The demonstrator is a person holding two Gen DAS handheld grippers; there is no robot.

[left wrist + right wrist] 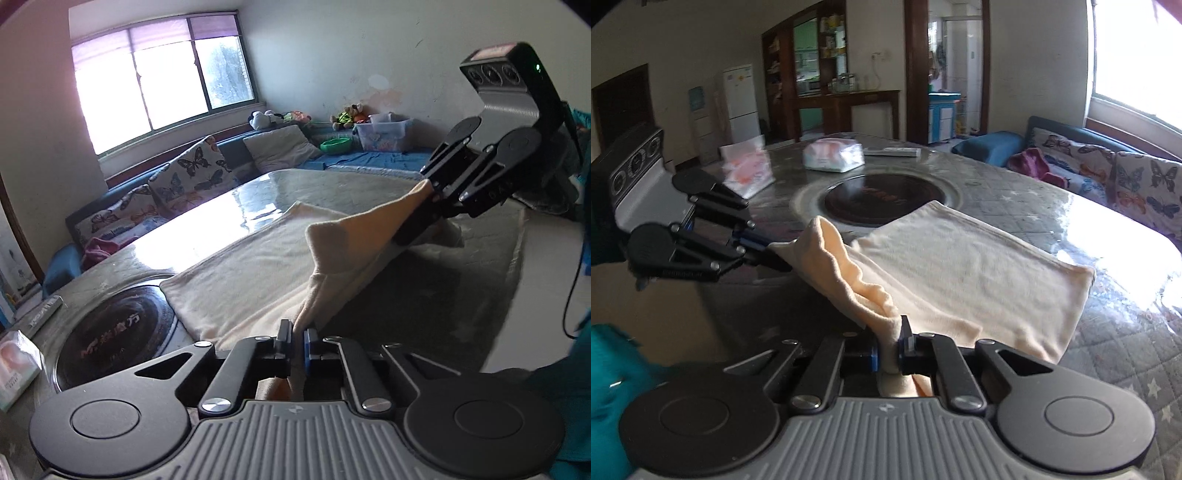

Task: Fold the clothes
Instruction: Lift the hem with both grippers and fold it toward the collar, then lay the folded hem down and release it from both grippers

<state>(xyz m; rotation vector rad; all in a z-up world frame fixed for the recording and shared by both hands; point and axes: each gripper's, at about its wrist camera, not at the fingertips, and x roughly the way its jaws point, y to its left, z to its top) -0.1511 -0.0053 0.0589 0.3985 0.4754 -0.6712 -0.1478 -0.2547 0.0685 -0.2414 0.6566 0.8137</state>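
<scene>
**Cloth pinched at both near corners**

A glossy table (1015,206) with a round dark inset hob (882,201) bears a cream cloth (960,258). The left gripper (298,334) and right gripper (892,343) each clamp a near corner, raising that edge; the far part apparently lies flat.

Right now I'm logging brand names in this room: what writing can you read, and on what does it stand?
Nothing reads clearly enough to quote.
Round black hob set in the table: reddish lettering, seemingly partly Chinese characters, too blurred.
Box at the table's edge: small print, unreadable.
Flat strip beside the hob: lettering too small.
Tissue pack: print blurred.
</scene>
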